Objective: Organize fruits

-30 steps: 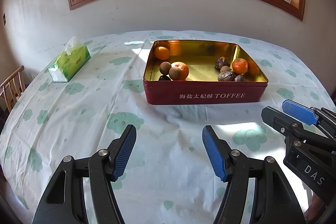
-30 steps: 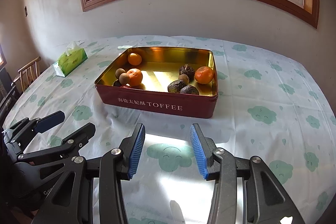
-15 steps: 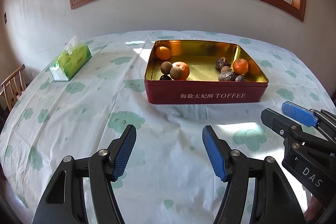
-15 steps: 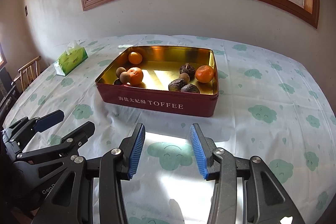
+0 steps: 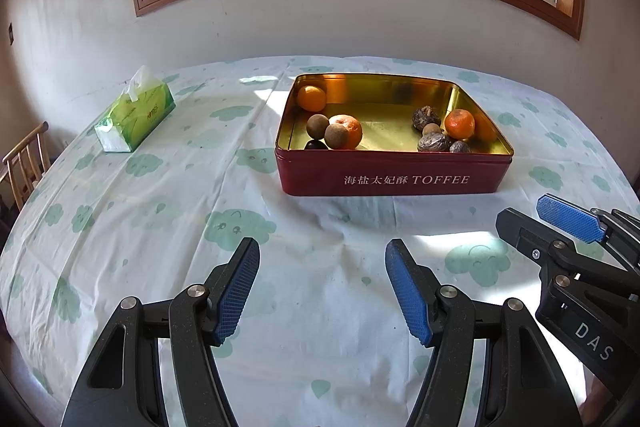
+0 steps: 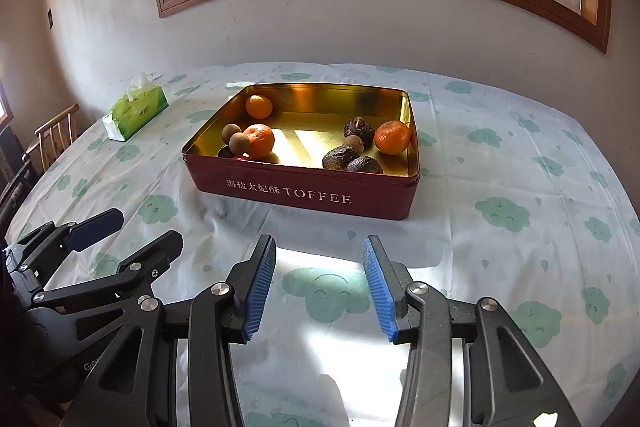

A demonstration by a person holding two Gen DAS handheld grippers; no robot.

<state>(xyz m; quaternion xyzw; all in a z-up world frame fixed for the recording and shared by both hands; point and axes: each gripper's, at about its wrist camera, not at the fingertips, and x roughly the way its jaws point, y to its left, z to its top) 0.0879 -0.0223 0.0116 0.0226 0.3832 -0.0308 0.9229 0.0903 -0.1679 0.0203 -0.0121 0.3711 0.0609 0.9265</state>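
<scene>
A red toffee tin with a gold inside stands on the table ahead of both grippers. In it lie three oranges, one at the back left, one in front of that and one at the right. Small brown round fruits and dark wrinkled fruits lie beside them. My left gripper and my right gripper hover open over the cloth, short of the tin, nothing between their fingers.
A green tissue box sits at the table's far left. A wooden chair stands past the left edge. The white cloth with green clouds covers the table, and a wall with a window rises behind it.
</scene>
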